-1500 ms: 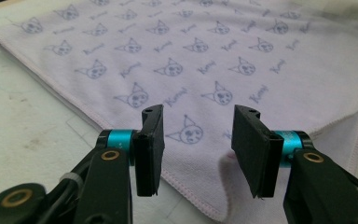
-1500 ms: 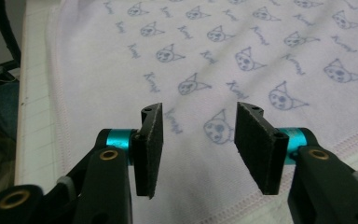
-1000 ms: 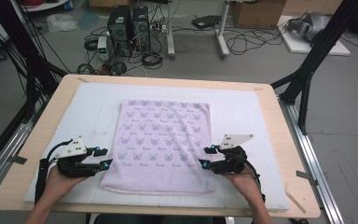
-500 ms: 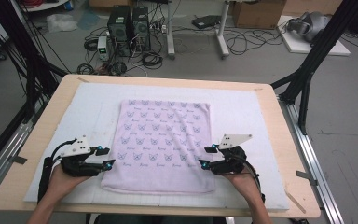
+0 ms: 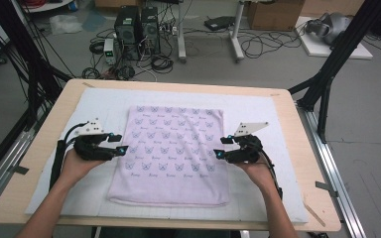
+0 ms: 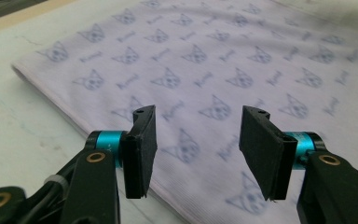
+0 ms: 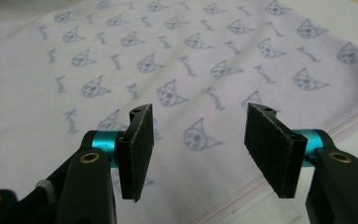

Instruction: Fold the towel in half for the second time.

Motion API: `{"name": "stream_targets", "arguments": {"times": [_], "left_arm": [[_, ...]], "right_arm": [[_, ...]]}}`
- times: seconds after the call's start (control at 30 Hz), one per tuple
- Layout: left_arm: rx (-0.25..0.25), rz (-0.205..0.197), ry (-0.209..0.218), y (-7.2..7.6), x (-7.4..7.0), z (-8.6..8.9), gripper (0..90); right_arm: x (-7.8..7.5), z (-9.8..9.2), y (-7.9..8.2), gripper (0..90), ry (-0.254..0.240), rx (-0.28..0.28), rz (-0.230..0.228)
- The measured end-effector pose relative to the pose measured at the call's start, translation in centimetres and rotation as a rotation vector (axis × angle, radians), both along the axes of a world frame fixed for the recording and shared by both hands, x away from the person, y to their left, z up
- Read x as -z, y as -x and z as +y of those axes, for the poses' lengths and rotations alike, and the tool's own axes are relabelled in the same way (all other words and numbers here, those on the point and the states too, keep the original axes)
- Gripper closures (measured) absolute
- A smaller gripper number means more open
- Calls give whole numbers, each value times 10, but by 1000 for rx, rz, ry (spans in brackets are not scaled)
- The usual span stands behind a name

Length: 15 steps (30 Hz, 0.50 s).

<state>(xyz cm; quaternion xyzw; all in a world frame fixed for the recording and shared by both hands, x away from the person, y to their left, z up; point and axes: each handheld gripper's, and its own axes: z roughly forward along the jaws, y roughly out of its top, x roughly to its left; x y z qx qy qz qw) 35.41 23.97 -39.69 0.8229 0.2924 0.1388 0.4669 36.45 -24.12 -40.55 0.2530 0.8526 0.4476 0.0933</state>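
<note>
Your left gripper (image 5: 120, 144) has its jaws standing apart with nothing between the pads; they've just been opening, and in the left gripper view (image 6: 196, 140) you see only cloth (image 6: 205, 70) through the gap, the pads not pressing on it. It sits at the cloth's left edge, about mid-length, tips pointing inward over the hem. Your right gripper (image 5: 220, 147) mirrors it at the cloth's right edge: jaws parted, just been opening too, nothing gripped; in the right gripper view (image 7: 198, 140) the gap looks onto the printed fabric (image 7: 168, 70), with the hem running off at lower right. Whether either set of tips touches the cloth surface, can't tell. Your left hand (image 5: 77, 166) and right hand (image 5: 258, 168) come in from the near edge, cables trailing back along the forearms. The cloth (image 5: 173, 153) is pale lilac with a repeated cat-face print, lying flat, roughly rectangular, centred on the white mat (image 5: 278, 129), long side running away from you, near edge short of the mat's front edge. The mat covers most of the wooden table (image 5: 54, 114). Beyond the table, on the floor: PC towers (image 5: 136, 29), tangled cables (image 5: 263, 47), a cardboard box (image 5: 273, 12).
</note>
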Motion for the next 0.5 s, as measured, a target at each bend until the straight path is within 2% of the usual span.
{"name": "stream_targets", "arguments": {"times": [0.03, 0.17, 0.3, 0.4, 0.5], "left_arm": [[-8, -2, 14, -5, -1, 0, 471], [-28, 21, 20, -25, -4, 2, 487], [-51, 27, 9, -42, -8, 5, 496], [-63, 38, -18, -53, -12, 5, 496], [-77, 41, -21, -64, -18, 5, 496]], "right_arm": [[-1, 0, -5, 418, 3, 3, -1], [-5, -3, -23, 419, 15, 12, 0], [-12, -3, -39, 421, 26, 22, -7], [-21, -3, -52, 424, 35, 33, -22], [-30, -3, -62, 425, 45, 48, -27]]}}
